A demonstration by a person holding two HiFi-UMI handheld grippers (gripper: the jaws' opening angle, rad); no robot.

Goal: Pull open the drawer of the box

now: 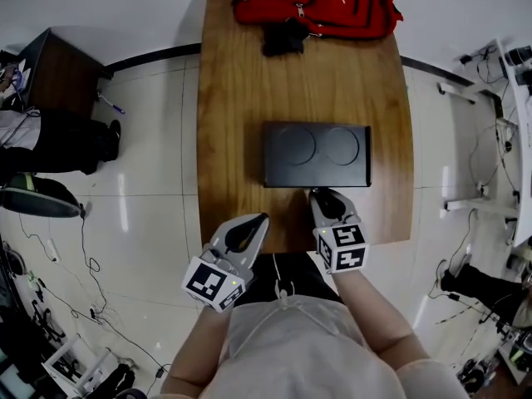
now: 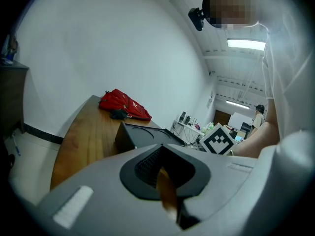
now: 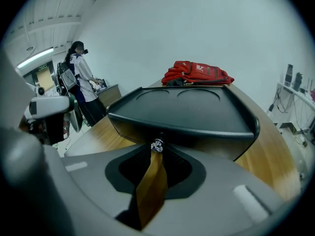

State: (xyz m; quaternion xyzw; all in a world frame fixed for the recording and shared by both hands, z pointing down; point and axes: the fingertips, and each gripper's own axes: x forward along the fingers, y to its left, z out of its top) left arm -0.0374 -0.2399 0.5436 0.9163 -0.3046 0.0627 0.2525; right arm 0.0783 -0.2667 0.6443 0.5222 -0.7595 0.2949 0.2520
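Box (image 1: 317, 155) lying crosswise, drawer knob (image 3: 156, 146) nearside, in right tool (image 1: 321, 194)

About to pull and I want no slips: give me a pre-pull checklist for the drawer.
1. Right hand-held gripper closed on knob: ok.
2. Drawer front flush, unopened: ok.
3. Left hand-held gripper empty, clear of box: ok.
4. Box braced against sliding: not ok, nothing holds it.
5. Backpack away from box: ok.
6. Grip firm enough to pull: cannot tell.
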